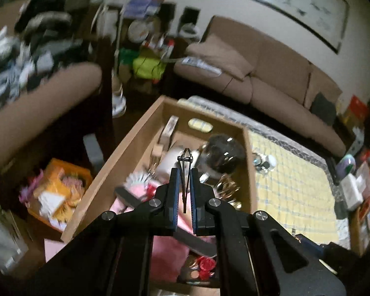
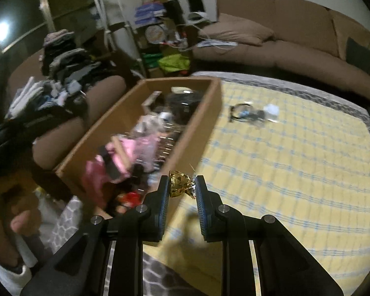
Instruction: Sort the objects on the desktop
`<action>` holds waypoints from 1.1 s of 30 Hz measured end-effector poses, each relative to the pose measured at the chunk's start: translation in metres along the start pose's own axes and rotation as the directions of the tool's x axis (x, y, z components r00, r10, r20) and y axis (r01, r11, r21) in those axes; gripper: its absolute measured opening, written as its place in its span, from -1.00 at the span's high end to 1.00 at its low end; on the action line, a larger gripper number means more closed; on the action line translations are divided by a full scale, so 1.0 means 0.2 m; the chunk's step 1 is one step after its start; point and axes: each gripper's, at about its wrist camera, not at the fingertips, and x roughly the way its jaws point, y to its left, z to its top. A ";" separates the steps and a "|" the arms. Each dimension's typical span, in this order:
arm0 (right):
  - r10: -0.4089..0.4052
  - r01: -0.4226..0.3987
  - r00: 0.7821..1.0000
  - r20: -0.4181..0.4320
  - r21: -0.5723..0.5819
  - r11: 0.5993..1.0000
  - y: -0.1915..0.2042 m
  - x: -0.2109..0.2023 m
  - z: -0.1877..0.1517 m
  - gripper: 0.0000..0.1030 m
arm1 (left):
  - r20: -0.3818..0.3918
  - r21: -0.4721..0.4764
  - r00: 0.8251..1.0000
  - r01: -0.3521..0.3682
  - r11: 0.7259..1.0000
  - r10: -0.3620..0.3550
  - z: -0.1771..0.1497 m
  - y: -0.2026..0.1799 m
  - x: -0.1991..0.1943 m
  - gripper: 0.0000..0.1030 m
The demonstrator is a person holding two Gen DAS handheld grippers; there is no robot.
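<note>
The left gripper (image 1: 184, 185) squeezes a thin black clip (image 1: 185, 172) above the cardboard box (image 1: 106, 170) full of mixed things. The right gripper (image 2: 182, 188) pinches a shiny gold ornament (image 2: 178, 183) beside that box, over the yellow checked cloth (image 2: 296, 162) on the bench. Farther off, small things (image 2: 254, 113) lie on the cloth, and a brown sofa (image 2: 283, 42) stands by the wall.

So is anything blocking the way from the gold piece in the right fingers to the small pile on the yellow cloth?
Nothing visible does. The gold piece is held in the right gripper above bare yellow cloth, and open cloth runs to the small pile.
</note>
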 end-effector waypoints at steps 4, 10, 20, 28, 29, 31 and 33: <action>0.039 -0.039 0.999 -0.009 -0.057 0.998 0.15 0.07 0.04 0.60 | -0.033 -0.035 0.999 -0.027 0.999 0.026 0.01 0.07 0.04 0.86; 0.144 -0.147 0.988 -0.055 -0.066 0.987 0.27 0.15 0.00 0.59 | 0.009 0.047 0.993 -0.117 0.992 0.116 -0.01 0.00 0.02 0.86; 0.111 -0.117 0.991 -0.079 -0.065 0.991 0.22 0.16 -0.04 0.55 | 0.001 0.084 0.991 -0.130 0.988 0.131 -0.01 -0.05 0.05 0.85; 0.109 -0.114 0.992 -0.064 -0.075 0.991 0.20 0.11 -0.05 0.55 | -0.014 0.083 0.990 -0.141 0.987 0.142 -0.02 -0.05 0.07 0.85; 0.112 -0.117 0.992 -0.062 -0.075 0.990 0.20 0.11 -0.05 0.55 | -0.013 0.084 0.990 -0.141 0.986 0.143 -0.02 -0.05 0.07 0.85; 0.122 -0.126 0.991 -0.056 -0.068 0.990 0.20 0.10 -0.05 0.55 | -0.010 0.088 0.989 -0.147 0.985 0.149 -0.02 -0.05 0.07 0.85; 0.134 -0.137 0.990 -0.049 -0.062 0.989 0.20 0.08 -0.04 0.54 | -0.008 0.092 0.988 -0.155 0.984 0.156 -0.02 -0.06 0.08 0.84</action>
